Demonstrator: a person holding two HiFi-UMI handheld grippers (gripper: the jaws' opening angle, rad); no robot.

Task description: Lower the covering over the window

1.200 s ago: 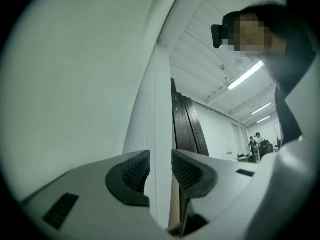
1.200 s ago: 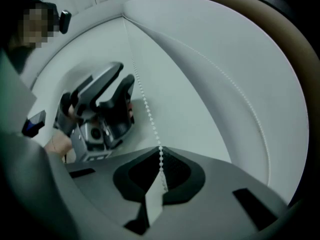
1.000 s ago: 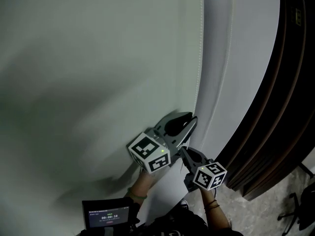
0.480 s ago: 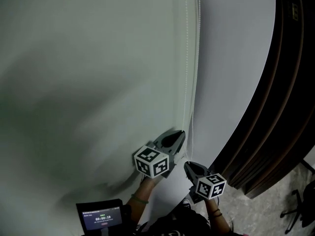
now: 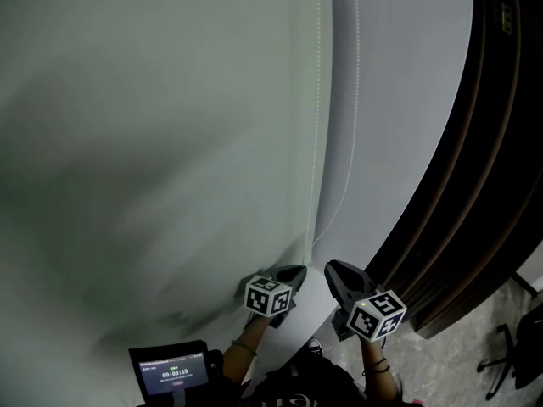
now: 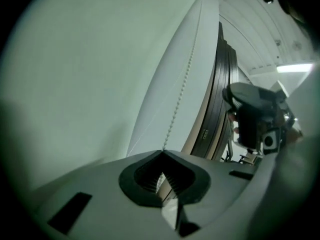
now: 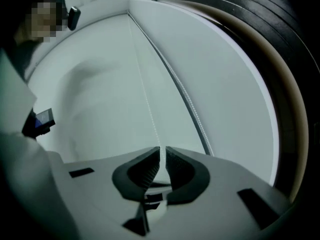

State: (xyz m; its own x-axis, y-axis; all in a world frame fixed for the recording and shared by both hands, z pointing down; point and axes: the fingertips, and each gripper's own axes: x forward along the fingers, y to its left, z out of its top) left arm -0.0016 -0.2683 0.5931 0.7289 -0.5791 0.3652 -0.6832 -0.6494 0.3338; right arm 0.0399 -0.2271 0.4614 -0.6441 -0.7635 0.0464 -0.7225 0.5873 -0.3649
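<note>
The room was dim. A plain pale grey strip of wall (image 5: 399,100) ran up the middle of the head view, and a dark brown ribbed frame (image 5: 501,142) bordered it on the right. Speckled grey floor (image 5: 475,346) showed in the lower right corner, with a black chair base (image 5: 509,365) standing on it. In the left gripper view a white panelled ceiling (image 6: 250,19) carried one lit light strip (image 6: 296,68).

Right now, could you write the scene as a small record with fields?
Covering: pale roller blind, filling the left side.
Cord: bead chain, hanging along the blind's right edge.
Left: left gripper, jaws shut on the bead chain.
Right: right gripper, jaws just opening; chain in the narrow gap, not pinched.
Background: dark frame at far right.
</note>
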